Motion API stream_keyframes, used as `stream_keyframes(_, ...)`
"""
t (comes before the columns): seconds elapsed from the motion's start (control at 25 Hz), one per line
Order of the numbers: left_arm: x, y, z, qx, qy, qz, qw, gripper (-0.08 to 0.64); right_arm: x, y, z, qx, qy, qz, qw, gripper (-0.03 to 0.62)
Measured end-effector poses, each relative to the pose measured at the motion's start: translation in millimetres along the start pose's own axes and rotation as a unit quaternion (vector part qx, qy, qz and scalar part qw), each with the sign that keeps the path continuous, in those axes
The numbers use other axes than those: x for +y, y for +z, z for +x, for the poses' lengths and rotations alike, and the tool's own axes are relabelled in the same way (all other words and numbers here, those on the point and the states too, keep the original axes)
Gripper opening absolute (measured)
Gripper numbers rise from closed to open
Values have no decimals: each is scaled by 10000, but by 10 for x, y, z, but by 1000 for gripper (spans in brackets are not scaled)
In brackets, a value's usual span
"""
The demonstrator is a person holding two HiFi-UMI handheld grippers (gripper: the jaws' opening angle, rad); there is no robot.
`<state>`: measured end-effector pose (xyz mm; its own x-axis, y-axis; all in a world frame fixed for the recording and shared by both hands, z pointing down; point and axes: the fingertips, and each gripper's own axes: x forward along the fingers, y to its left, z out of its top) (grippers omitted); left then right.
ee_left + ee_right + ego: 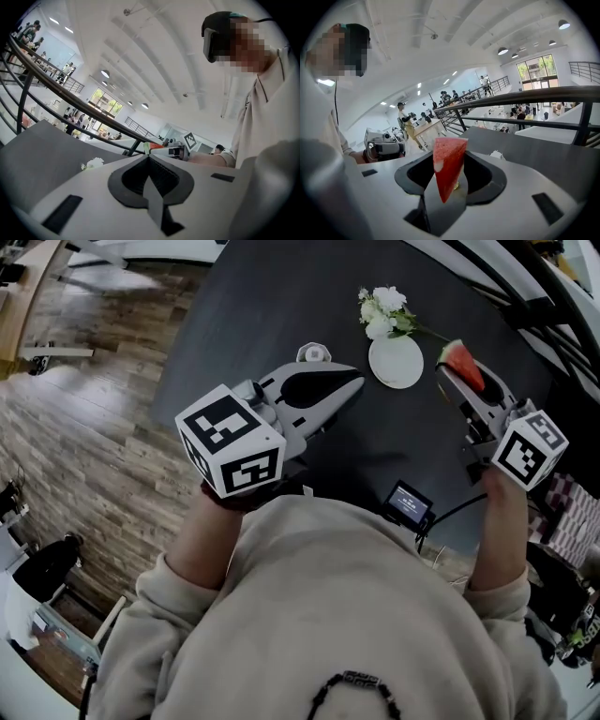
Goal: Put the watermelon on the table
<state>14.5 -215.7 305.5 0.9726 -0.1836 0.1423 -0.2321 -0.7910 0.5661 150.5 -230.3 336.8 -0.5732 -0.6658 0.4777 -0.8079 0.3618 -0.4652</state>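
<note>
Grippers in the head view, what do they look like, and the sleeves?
Both the left gripper and right gripper have pale grey, tapered, black-lined bodies, each carrying a white cube with black square markers. Sleeves are beige.

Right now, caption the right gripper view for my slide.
The right gripper clamps a red watermelon wedge between its fingers, dark table and railing beyond.
</note>
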Motion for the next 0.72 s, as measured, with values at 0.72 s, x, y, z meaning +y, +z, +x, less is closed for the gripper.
stream_keyframes(0.72, 131, -176, -185, -6, 228, -209, 9995, 2, -474, -427, 580, 779, -166, 75, 9968, 200)
